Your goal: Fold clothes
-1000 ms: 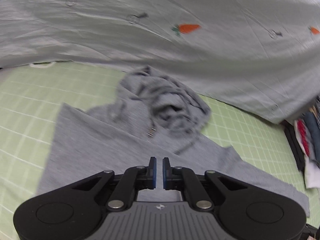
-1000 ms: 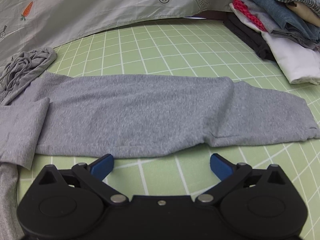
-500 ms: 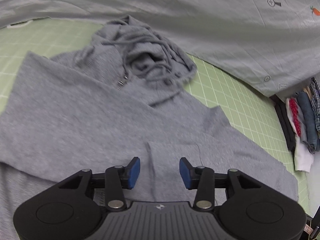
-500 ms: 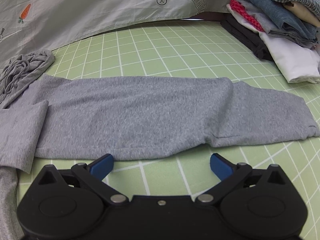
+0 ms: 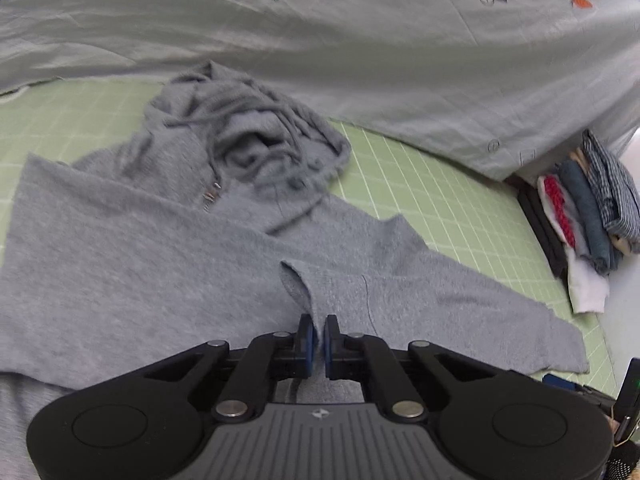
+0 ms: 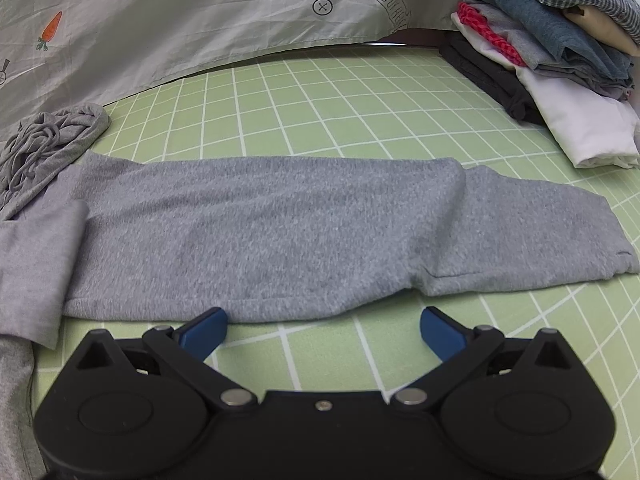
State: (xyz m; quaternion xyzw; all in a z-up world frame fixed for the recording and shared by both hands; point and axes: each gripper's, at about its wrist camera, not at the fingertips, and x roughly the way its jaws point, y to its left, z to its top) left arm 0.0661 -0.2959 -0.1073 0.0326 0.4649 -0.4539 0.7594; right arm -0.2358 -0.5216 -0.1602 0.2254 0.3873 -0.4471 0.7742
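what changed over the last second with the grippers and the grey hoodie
The left gripper opened over the folded-in sleeve cuff, dipped toward it, and its jaws have just been closing: they now pinch a raised fold of the grey hoodie. The right gripper stayed open and in place in front of the outstretched sleeve. The stack of folded clothes and the green grid mat are unchanged.
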